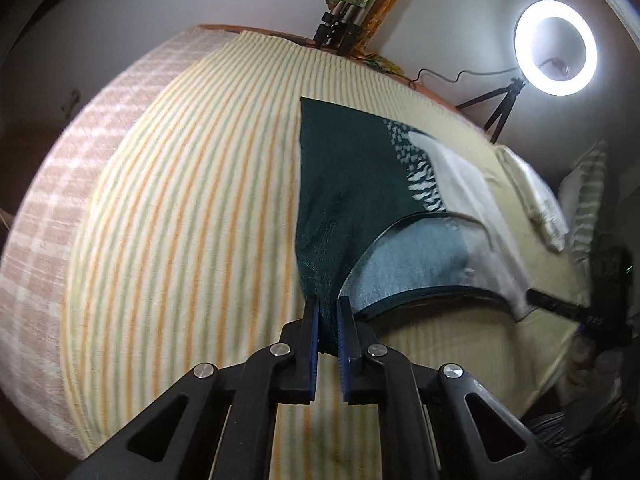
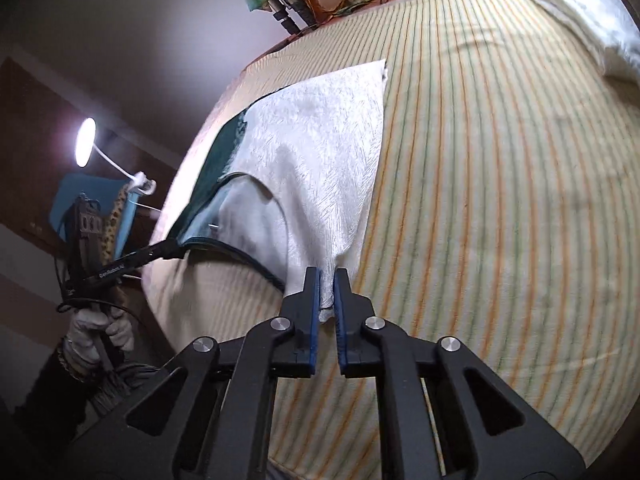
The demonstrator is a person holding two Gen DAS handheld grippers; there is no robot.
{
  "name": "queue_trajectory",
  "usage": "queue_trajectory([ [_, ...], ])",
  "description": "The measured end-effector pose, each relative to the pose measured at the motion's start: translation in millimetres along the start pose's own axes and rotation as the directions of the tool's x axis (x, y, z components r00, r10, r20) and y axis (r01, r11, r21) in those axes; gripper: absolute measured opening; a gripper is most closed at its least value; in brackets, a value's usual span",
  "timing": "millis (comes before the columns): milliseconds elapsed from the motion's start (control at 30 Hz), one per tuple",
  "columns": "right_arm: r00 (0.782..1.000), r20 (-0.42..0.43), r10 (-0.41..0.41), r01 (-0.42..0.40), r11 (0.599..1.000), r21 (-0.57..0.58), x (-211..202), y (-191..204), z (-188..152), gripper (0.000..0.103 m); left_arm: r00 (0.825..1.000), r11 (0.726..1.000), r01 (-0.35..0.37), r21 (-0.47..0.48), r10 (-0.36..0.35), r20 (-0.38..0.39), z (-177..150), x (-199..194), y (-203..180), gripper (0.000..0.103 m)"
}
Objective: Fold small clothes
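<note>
A small sleeveless top, dark green on one side [image 1: 340, 184] and white on the other [image 2: 320, 152], lies on the striped bed sheet [image 1: 180, 200]. My left gripper [image 1: 329, 312] is shut on the green shoulder strap. My right gripper [image 2: 327, 296] is shut on the white shoulder strap. The neckline [image 1: 420, 272] gapes between the two straps, and the near end of the top is lifted a little off the sheet. The right gripper also shows in the left wrist view [image 1: 560, 304], and the left gripper in the right wrist view [image 2: 160, 250].
A ring light [image 1: 556, 46] on a small tripod stands at the far edge of the bed. A folded cream cloth [image 2: 592, 16] lies at the far right corner. A checked pink cover [image 1: 60, 200] hangs at the left side. A lamp [image 2: 86, 142] glows beyond the bed.
</note>
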State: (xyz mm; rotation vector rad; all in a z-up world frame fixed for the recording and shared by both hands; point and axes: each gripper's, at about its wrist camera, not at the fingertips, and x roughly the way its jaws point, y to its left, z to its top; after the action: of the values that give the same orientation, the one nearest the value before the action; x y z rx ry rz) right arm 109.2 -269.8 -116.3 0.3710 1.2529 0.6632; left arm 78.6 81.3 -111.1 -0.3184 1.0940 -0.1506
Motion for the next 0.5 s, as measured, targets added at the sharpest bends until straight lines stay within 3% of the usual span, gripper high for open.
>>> queue_trajectory([
  [67,0.998,-0.012,-0.058,0.058,0.998,-0.018,1.4,0.5,-0.5,0.008,0.999,0.999,-0.029,0.018,0.03,-0.02,-5.9,6.5,1.2,0.007],
  [167,0.994,-0.004,-0.107,0.106,0.992,-0.063,-3.0,8.5,0.4,0.008,0.999,0.999,-0.038,0.029,0.038,-0.021,-9.1,6.1,0.4,0.02],
  [200,0.993,0.007,-0.114,0.114,0.991,-0.075,-5.8,12.7,2.7,0.009,0.999,0.998,-0.048,0.039,0.048,-0.004,-8.3,1.1,-1.3,0.027],
  [300,0.985,0.089,-0.149,0.161,0.977,-0.139,-23.1,31.2,9.8,0.016,0.996,0.998,-0.051,0.029,0.049,0.069,-2.2,-19.2,-3.0,0.03],
  [500,0.982,0.184,-0.042,0.085,0.968,-0.238,-21.8,74.4,48.7,0.016,0.985,0.999,-0.033,-0.024,0.036,0.167,22.0,-32.2,-16.4,0.032],
])
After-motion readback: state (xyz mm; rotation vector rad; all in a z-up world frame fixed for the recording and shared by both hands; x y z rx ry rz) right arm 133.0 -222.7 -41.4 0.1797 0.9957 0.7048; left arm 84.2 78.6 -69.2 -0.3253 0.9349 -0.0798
